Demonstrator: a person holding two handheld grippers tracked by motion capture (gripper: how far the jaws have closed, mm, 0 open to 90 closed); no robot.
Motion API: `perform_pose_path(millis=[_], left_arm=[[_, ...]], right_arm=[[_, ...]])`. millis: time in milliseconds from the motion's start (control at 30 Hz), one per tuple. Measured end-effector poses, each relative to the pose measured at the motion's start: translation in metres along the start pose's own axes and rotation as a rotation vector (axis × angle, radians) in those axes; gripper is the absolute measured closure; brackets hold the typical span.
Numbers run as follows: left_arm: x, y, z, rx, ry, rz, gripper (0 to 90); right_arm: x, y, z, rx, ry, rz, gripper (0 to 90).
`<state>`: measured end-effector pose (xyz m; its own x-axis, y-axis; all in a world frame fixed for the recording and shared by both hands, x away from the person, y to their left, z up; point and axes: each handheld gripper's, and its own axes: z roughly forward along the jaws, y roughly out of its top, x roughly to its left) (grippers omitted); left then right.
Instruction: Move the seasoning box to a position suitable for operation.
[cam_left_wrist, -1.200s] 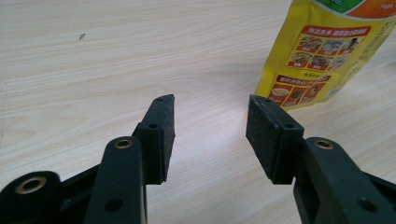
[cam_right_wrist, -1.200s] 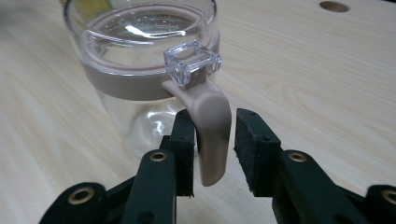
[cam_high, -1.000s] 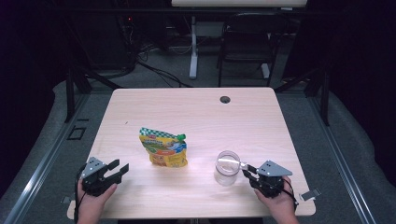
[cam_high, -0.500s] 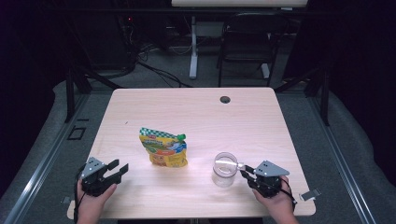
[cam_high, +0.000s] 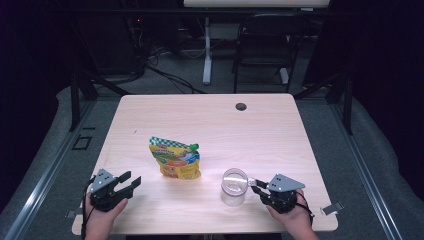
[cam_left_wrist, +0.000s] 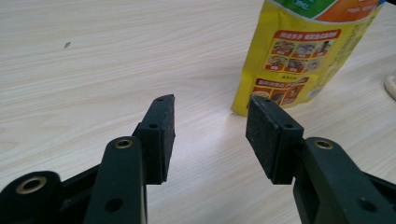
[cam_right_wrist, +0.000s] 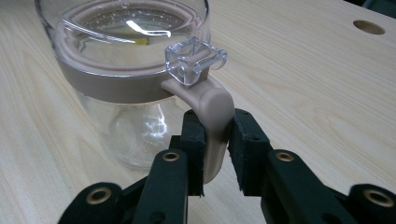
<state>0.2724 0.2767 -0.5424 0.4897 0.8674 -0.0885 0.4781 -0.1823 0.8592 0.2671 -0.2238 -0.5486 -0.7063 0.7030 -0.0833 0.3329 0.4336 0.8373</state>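
A dim room surrounded the pale wooden table (cam_high: 210, 125), with a black chair (cam_high: 265, 45) and a tangle of cables (cam_high: 160, 60) on the grey floor beyond its far edge. A small dark grommet hole (cam_high: 241, 106) sat in the tabletop toward one o'clock from its centre.

Near the front edge, at about five o'clock, stood a clear glass jar (cam_high: 234, 186), upright, with a transparent lid ringed by a beige band. In the right gripper view the jar (cam_right_wrist: 126, 88) rose just ahead of the jaws, and a beige handle (cam_right_wrist: 212, 121) curved down from the band below a small clear latch (cam_right_wrist: 195, 58). The right gripper (cam_high: 260, 188), held in a hand at the table's five-o'clock corner, had its jaws pressed in against this handle from both sides, pinching it; the right gripper (cam_right_wrist: 215, 140) showed the beige strap squeezed between the two black pads.

A yellow snack pouch (cam_high: 175, 159) with a green chequered top stood near the table's centre, at about ten o'clock from the jar and well apart from it. The left gripper (cam_high: 129, 181), held in a hand at the seven-o'clock corner, lay low over the wood with its jaws spread wide and nothing between them. In the left gripper view the left gripper (cam_left_wrist: 210, 119) pointed toward the pouch (cam_left_wrist: 299, 51), which stood just beyond the right-hand pad at about one o'clock, apart from it, with printed food pictures on its yellow face.
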Motion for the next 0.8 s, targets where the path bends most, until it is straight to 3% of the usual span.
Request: perform_pose_path(millis=[200,433,533,700,800], left_arm=[[-0.007,0.001,0.001,0.010,-0.027,0.009,52.9],[-0.021,0.005,-0.001,0.000,-0.047,0.012,54.5],[-0.028,0.007,0.000,0.007,-0.059,0.022,55.6],[-0.042,0.010,0.005,0.011,-0.099,0.050,59.7],[-0.050,0.011,0.009,0.023,-0.130,0.065,59.8]], right_arm=[[0.002,0.000,0.000,-0.006,0.012,0.010,75.4],[-0.001,-0.002,-0.010,-0.040,0.037,0.097,65.7],[0.000,-0.004,-0.018,-0.052,0.040,0.145,65.6],[0.002,-0.003,-0.028,-0.087,-0.008,0.181,62.4],[0.002,-0.002,-0.034,-0.058,-0.035,0.220,62.0]])
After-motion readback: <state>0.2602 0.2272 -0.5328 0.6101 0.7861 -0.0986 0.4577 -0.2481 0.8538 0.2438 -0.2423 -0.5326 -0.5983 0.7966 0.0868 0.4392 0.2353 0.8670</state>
